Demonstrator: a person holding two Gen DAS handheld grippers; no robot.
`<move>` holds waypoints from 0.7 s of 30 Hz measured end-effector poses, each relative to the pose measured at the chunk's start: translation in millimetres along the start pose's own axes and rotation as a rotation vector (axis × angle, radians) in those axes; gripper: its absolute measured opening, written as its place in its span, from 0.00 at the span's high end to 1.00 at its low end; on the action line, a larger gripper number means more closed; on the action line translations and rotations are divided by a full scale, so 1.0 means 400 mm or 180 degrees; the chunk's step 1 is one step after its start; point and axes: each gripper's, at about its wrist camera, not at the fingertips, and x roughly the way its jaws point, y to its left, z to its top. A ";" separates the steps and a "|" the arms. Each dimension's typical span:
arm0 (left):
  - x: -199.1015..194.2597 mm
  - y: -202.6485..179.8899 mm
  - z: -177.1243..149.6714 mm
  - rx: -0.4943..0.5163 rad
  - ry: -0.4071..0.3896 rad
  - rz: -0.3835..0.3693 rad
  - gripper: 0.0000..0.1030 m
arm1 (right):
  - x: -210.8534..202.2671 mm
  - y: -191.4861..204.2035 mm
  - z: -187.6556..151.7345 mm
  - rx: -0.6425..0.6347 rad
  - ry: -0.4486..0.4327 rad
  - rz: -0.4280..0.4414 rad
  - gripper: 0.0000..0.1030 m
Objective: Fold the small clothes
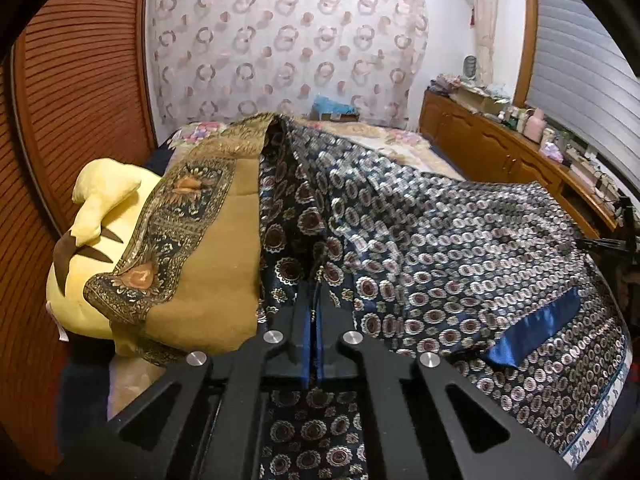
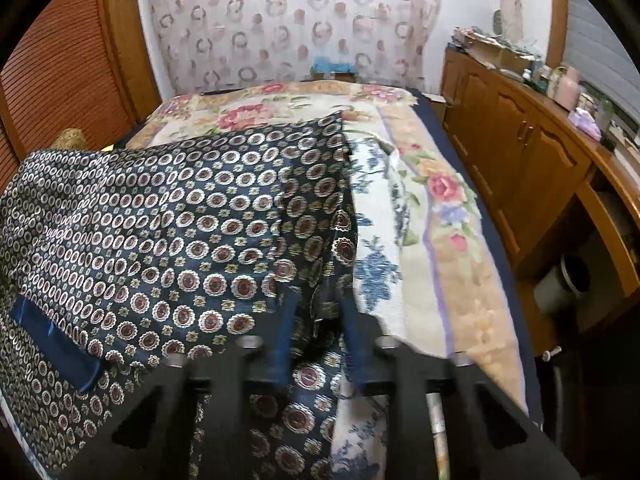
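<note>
Both your grippers, left gripper (image 1: 314,300) and right gripper (image 2: 316,320), pinch the navy garment (image 1: 440,240), which stretches sideways between their jaws.

Garment (image 2: 192,216) on bed (image 2: 440,240); plush toy (image 1: 100,216) left, cabinet (image 2: 520,160) right.

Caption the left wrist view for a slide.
Left gripper shut on the navy medallion-patterned satin garment, lifted over the floral bed, beside a yellow plush toy.
</note>
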 end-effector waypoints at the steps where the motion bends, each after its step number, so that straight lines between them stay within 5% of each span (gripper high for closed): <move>1: -0.009 -0.002 0.000 -0.0006 -0.0028 -0.0022 0.98 | -0.002 0.001 0.004 -0.0019 -0.0023 0.0027 0.94; 11: -0.095 0.010 -0.004 -0.0131 -0.0203 -0.0264 0.99 | -0.161 0.001 0.010 -0.0014 -0.0550 0.0374 0.99; 21: -0.140 0.045 -0.108 -0.0298 -0.0091 -0.0367 0.99 | -0.257 -0.027 -0.116 -0.0038 -0.0541 0.0389 0.99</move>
